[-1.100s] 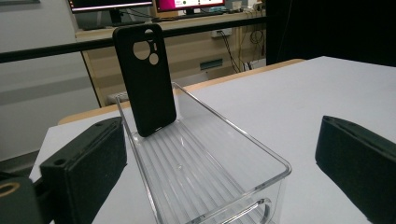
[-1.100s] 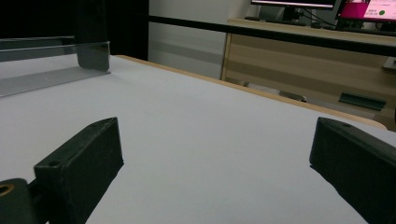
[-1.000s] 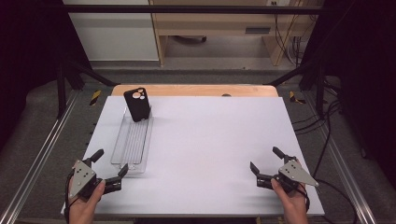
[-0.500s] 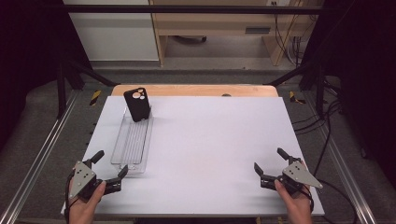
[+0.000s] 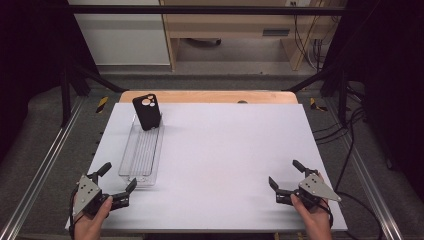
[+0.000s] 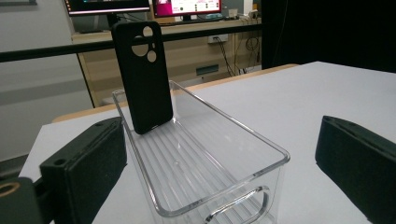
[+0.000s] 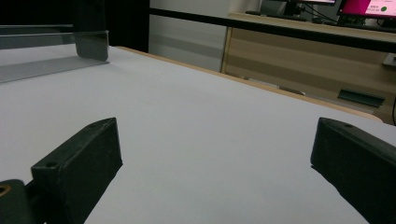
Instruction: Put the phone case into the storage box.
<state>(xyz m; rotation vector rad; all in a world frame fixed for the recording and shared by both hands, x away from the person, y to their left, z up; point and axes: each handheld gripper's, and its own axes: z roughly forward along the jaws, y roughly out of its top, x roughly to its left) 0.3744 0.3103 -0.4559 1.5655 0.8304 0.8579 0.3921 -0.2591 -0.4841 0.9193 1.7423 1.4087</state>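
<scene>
White tabletop (image 5: 220,160) spreads under everything, its wooden back edge showing just beyond the far end of the clear plastic tray (image 5: 141,152). That tray, long, narrow and ribbed along its floor, lies on the left part of the tabletop with one short end toward the person and the other toward the far edge. In the left gripper view its near end has a cut-out handle and its walls are see-through.

Standing in the tray's far end is the black phone case (image 5: 147,111), upright and leaning a little, its camera holes at the top and its lower edge on the tray floor.

Just off the tray's near end sits the left gripper (image 5: 116,184), held in a hand, jaws spread wide and empty; one jaw tip lies close beside the tray's near corner. In its own view the tray rises between the two jaws.

Well to the right of the tray, by the near edge, the right gripper (image 5: 285,176) is held with jaws wide apart, gripping nothing.
</scene>
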